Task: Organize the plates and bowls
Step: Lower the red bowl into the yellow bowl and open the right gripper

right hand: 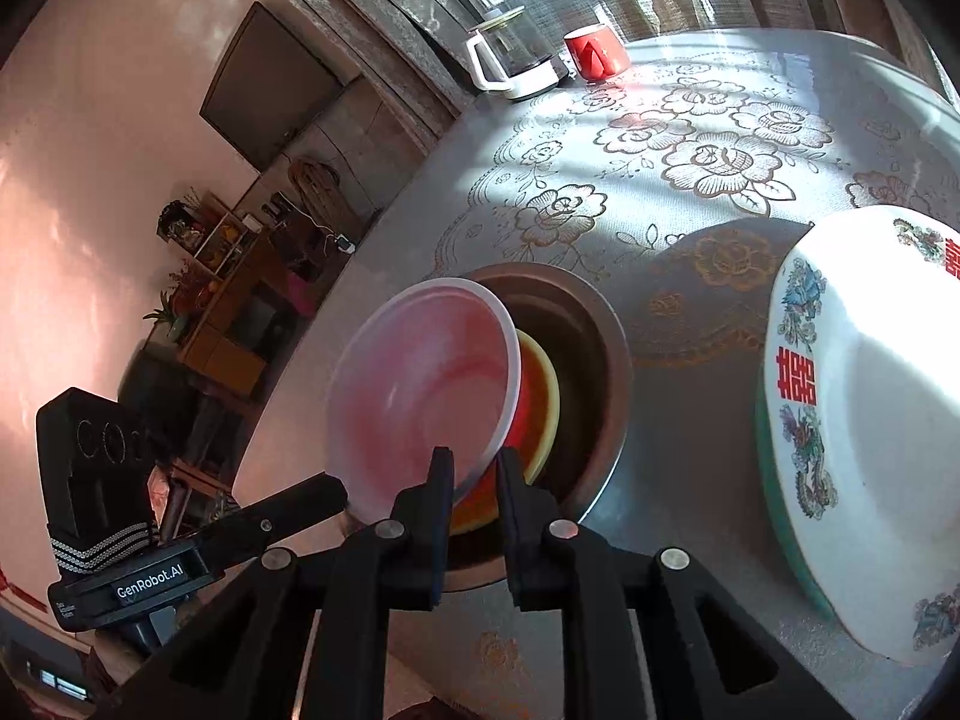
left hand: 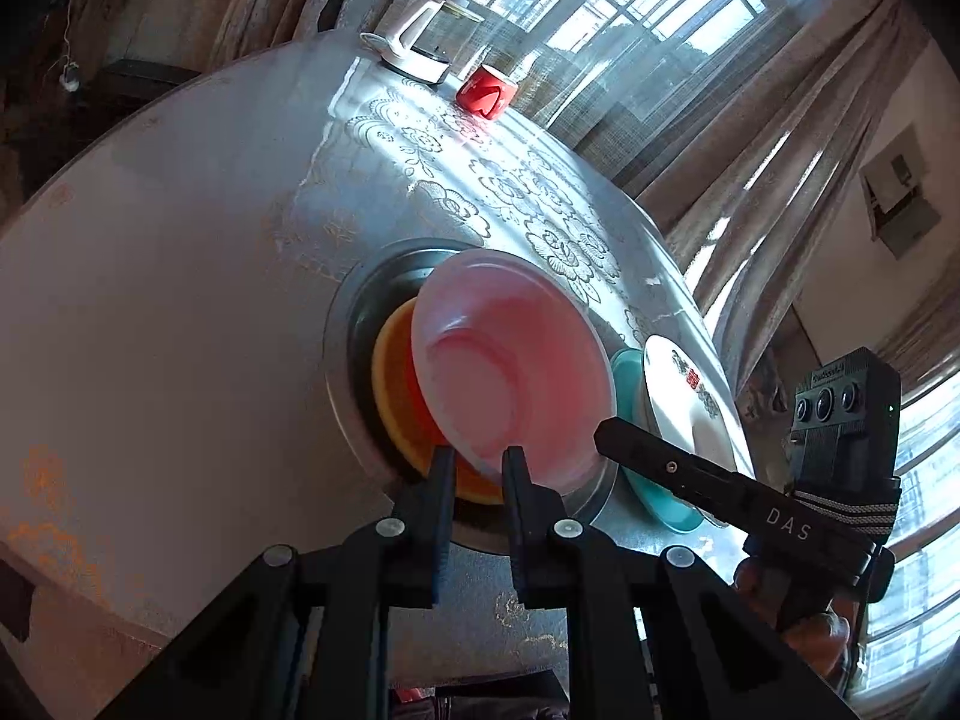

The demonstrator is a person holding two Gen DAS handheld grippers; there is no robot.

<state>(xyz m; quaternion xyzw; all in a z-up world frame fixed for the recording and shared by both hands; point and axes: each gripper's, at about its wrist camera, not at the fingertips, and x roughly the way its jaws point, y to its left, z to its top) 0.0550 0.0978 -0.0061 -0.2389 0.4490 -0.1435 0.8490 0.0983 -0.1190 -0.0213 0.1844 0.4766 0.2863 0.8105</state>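
A translucent pinkish bowl (left hand: 522, 360) (right hand: 420, 384) hangs tilted over an orange bowl (left hand: 396, 396) (right hand: 540, 396), which lies inside a metal basin (left hand: 348, 324) (right hand: 600, 348) on the table. My left gripper (left hand: 477, 462) is shut on the bowl's near rim. My right gripper (right hand: 474, 462) is shut on the rim at another spot. Each gripper shows in the other's view, the right one (left hand: 606, 432) reaching in from the right and the left one (right hand: 336, 489) from the left. Beside the basin, a white plate (left hand: 684, 390) (right hand: 870, 420) with red characters rests on a teal plate (left hand: 660, 498) (right hand: 765, 420).
The round table (left hand: 180, 240) (right hand: 660, 150) has a lace-patterned cover. At its far edge stand a red mug (left hand: 483, 93) (right hand: 594, 51) and a white-handled glass jug (left hand: 414, 42) (right hand: 516, 57). Curtains and windows lie behind; shelves and a wall screen show on the left of the right wrist view.
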